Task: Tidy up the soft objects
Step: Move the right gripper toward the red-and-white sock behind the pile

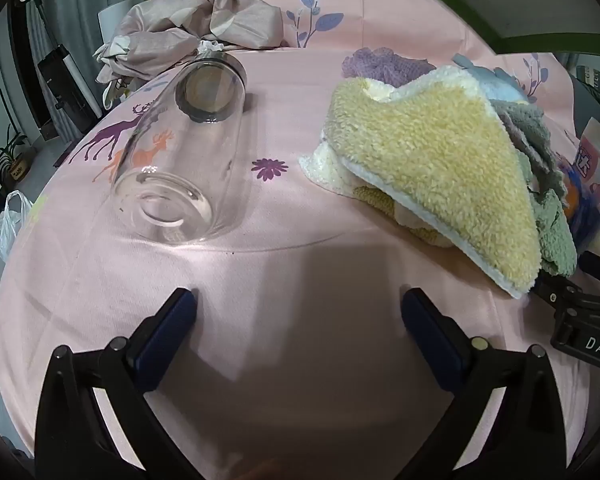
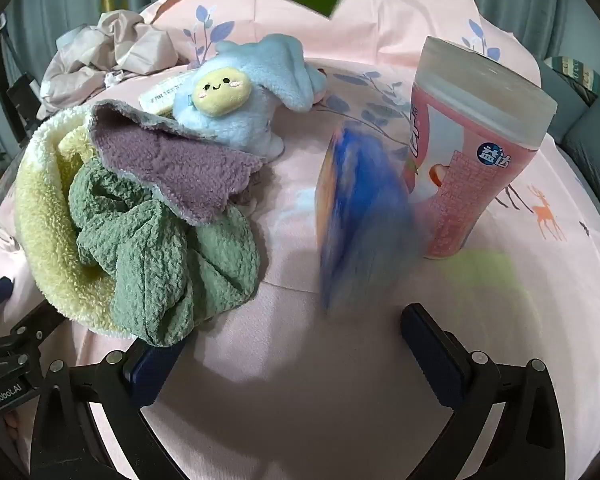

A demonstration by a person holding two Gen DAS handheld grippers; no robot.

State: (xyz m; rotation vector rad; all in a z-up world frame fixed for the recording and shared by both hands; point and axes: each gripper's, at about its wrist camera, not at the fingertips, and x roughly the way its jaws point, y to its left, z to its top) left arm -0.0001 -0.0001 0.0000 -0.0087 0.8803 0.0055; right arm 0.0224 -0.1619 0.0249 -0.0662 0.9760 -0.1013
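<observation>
A pile of soft cloths lies on the pink sheet: a yellow fleece cloth (image 1: 440, 168) on top in the left wrist view, with a green cloth (image 2: 160, 248), a purple cloth (image 2: 180, 168) and a blue plush toy (image 2: 244, 92) in the right wrist view. My left gripper (image 1: 300, 312) is open and empty, hovering left of the pile. My right gripper (image 2: 288, 344) is open and empty, its left finger (image 2: 152, 364) just under the green cloth's edge. A blurred blue box (image 2: 360, 220) is tipping ahead of it.
A clear glass bottle (image 1: 180, 152) lies on its side ahead of the left gripper. A crumpled beige fabric (image 1: 196, 28) sits at the far edge. A pink canister (image 2: 472, 148) stands upright right of the blue box. The bed edge curves away left.
</observation>
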